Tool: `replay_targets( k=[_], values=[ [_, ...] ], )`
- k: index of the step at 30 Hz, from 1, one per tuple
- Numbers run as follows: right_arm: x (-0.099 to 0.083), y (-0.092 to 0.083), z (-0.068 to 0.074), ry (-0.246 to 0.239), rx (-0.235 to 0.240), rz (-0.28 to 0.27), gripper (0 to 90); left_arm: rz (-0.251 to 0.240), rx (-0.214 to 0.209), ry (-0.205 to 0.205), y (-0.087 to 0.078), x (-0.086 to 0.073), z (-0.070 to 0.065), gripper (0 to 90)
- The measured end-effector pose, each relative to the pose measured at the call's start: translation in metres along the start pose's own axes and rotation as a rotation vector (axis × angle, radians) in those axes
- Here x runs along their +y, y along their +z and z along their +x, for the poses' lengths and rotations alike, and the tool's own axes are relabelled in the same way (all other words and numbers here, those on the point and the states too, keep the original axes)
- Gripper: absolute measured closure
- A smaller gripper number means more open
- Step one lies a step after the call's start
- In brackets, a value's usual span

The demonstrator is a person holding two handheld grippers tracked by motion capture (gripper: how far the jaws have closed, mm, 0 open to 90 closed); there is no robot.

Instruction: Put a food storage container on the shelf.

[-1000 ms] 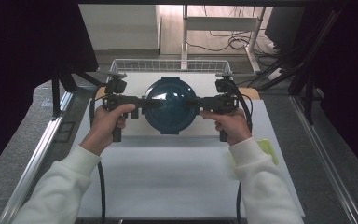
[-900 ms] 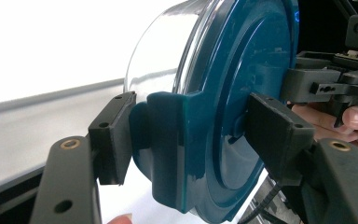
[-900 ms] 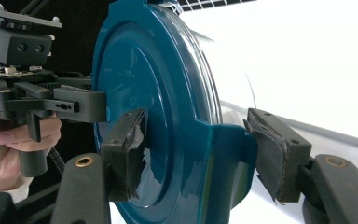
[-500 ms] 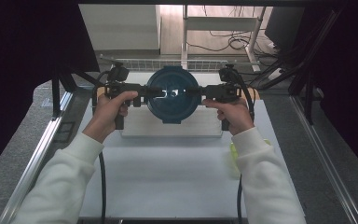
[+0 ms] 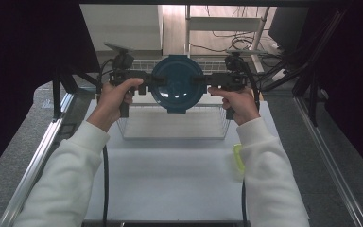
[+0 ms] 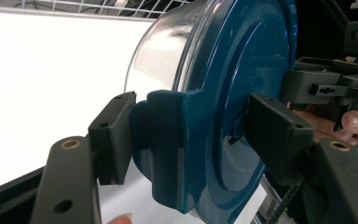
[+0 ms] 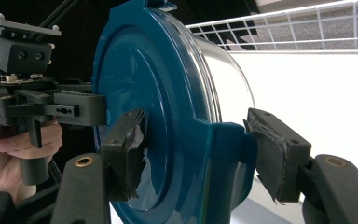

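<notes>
Aloft above the wire basket (image 5: 172,124), a lidded glass container (image 5: 177,85) hangs between the left gripper (image 5: 147,86) and right gripper (image 5: 203,81), each clamped on a side latch. Even pressure and level hands should keep it from tipping while it is carried.

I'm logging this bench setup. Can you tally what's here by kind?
Grippers: 2, left and right
Lidded container: 1
Wire basket: 1
Yellow-green item at the table edge: 1
Total: 5
</notes>
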State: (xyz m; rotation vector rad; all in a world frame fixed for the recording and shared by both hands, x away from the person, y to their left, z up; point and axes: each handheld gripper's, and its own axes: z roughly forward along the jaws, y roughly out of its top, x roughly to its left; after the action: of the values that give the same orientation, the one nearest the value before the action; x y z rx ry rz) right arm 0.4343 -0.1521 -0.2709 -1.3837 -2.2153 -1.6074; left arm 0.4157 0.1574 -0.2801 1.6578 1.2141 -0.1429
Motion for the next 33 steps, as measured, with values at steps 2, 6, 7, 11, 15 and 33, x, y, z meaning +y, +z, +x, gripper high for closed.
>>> replay_targets(
  k=[2, 6, 7, 11, 15, 33],
  values=[
    [0.004, 0.002, -0.004, 0.011, 0.001, -0.004, 38.9, 0.006, 0.001, 0.005, 0.002, 0.004, 0.002, 35.4],
    [0.007, 0.006, -0.008, 0.025, 0.001, 0.001, 38.9, 0.010, 0.002, -0.001, 0.005, 0.008, 0.006, 35.4],
    [0.008, 0.007, -0.009, 0.031, 0.000, 0.004, 38.9, 0.009, 0.003, -0.005, 0.006, 0.010, 0.010, 35.4],
    [0.016, 0.013, -0.012, 0.035, -0.005, 0.017, 38.9, 0.011, -0.002, -0.015, 0.008, 0.015, 0.015, 35.4],
    [0.017, 0.019, -0.017, 0.051, -0.007, 0.023, 38.9, 0.023, -0.009, -0.035, 0.013, 0.019, 0.026, 35.4],
    [0.021, 0.041, -0.043, 0.129, -0.017, 0.030, 38.0, 0.014, -0.031, -0.145, 0.034, 0.028, 0.056, 35.4]
  ],
)
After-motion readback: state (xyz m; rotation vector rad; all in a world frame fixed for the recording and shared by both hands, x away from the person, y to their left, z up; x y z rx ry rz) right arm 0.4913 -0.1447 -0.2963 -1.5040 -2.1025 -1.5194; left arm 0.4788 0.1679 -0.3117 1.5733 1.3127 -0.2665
